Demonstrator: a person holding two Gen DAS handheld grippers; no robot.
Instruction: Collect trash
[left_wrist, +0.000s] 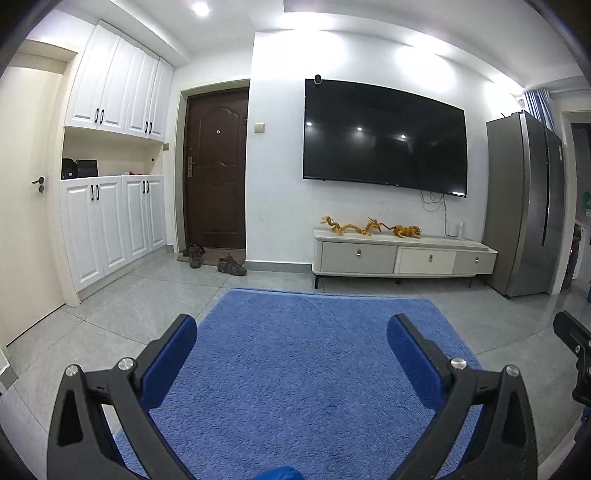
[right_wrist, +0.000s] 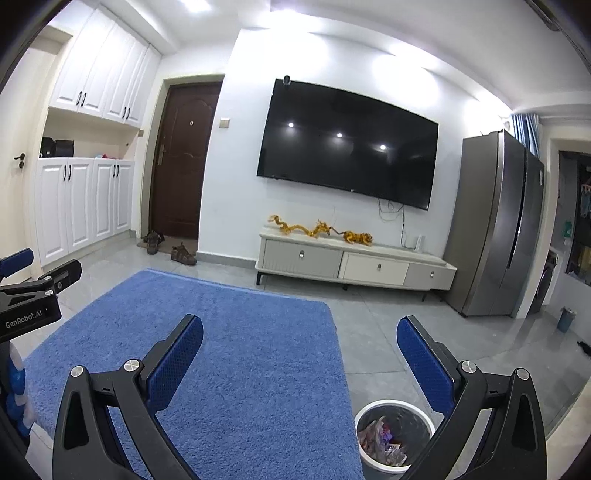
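Left gripper (left_wrist: 291, 332): nearest item, black arms with blue pads, jaws spread wide, nothing between them; it hangs over the rug and points toward the far wall.

Right gripper (right_wrist: 300, 334): same build, jaws likewise spread and empty; it hangs over the rug's right edge. Its left-hand neighbour shows at the picture's left margin.

Blue rug (left_wrist: 306, 354): largest floor item, shaggy pile, lying on grey tile. No loose litter shows on it in either view.

Television (right_wrist: 349, 144): wall-mounted, dark, above a low media cabinet (right_wrist: 354, 262) carrying yellow dragon figures (right_wrist: 317, 230).

Refrigerator (right_wrist: 495, 225): grey, tall, at the right of the cabinet.

White cupboards (left_wrist: 110, 162) and brown door (left_wrist: 216, 170): far left; shoes (left_wrist: 231, 265) lie by the door mat.

Trash bin (right_wrist: 371, 413): white rim, dark liner, standing on the tile just beside the rug's right edge, partly behind the right gripper's arm. Crumpled wrappers (right_wrist: 384, 441) already lie inside.

Small grey bin (right_wrist: 566, 319): far right, near a doorway.

Risks, as judged: the collecting looks largely done, so a hurried sweep could miss scraps hidden in the deep pile. A low swing of the right gripper could clip the bin's rim and tip it, spilling its contents.
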